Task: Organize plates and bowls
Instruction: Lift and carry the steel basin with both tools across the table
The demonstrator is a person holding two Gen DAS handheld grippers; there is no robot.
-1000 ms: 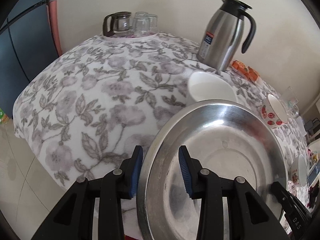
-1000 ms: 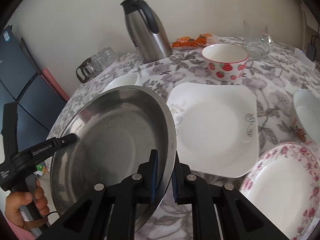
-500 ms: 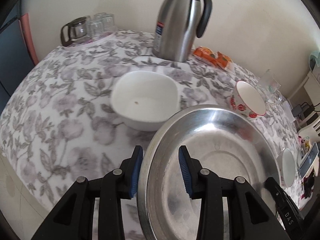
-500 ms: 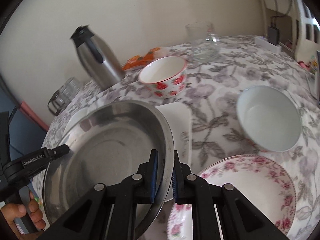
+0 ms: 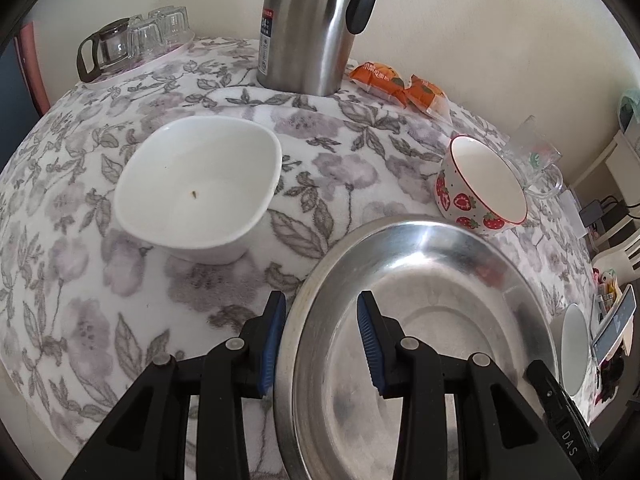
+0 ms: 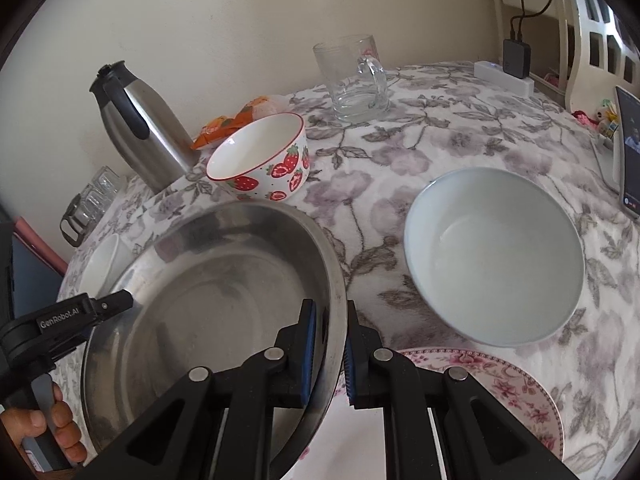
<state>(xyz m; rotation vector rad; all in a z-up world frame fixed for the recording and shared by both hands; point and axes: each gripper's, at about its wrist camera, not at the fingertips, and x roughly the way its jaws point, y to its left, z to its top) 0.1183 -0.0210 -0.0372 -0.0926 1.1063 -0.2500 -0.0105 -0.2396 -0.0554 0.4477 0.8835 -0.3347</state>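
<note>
In the left wrist view, the left gripper (image 5: 322,338) stood with its black fingers and blue pads on both sides of the rim of a large round stainless steel plate (image 5: 432,320). One pad was outside the rim and one was inside the plate. A small gap showed at the inner pad, so I cannot tell if the pads really pressed the rim. The steel plate was raised over the table with a grey flowered cloth (image 5: 80,280). A white square ceramic bowl (image 5: 196,192) stood on the cloth to the left of the plate, apart from it. A round bowl with red strawberries (image 5: 480,188) stood just behind the far rim of the plate. A tall steel thermos jug with a black handle (image 5: 312,28) and orange snack packets (image 5: 400,84) were near the wall.

In the right wrist view, the right gripper (image 6: 329,354) was narrow and clamped on the near right rim of the same steel plate (image 6: 208,304), the rim between its blue pads. The left gripper (image 6: 120,303) reached the opposite rim, with a hand (image 6: 44,428) on its handle. A pale blue round bowl (image 6: 496,256) stood to the right. A white plate with a pink flower border (image 6: 512,388) lay under the gripper's right finger. A clear glass mug (image 6: 352,80) stood far behind.
</note>
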